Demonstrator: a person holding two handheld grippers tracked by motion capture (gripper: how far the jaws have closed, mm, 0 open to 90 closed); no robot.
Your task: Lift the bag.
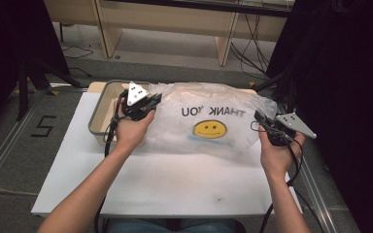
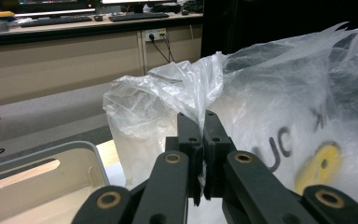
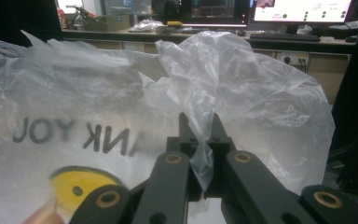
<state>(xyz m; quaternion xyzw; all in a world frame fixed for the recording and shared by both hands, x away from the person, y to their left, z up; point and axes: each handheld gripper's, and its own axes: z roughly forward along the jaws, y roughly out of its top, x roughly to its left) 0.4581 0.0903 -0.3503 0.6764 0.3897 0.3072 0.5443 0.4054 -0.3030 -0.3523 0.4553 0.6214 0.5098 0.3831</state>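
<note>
My left claw [image 2: 203, 126] is clamped tight on a bunched fold at one end of the plastic bag [image 1: 209, 116]; my right claw [image 3: 200, 128] pinches a fold at its other end. The bag lies on the white table [image 1: 175, 179], its left end over the grey bin [image 1: 99, 116].

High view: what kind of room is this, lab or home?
Most likely a lab or office workspace: monitors and a keyboard sit on a long desk, cables run along the floor, and black curtains flank the white table.
</note>
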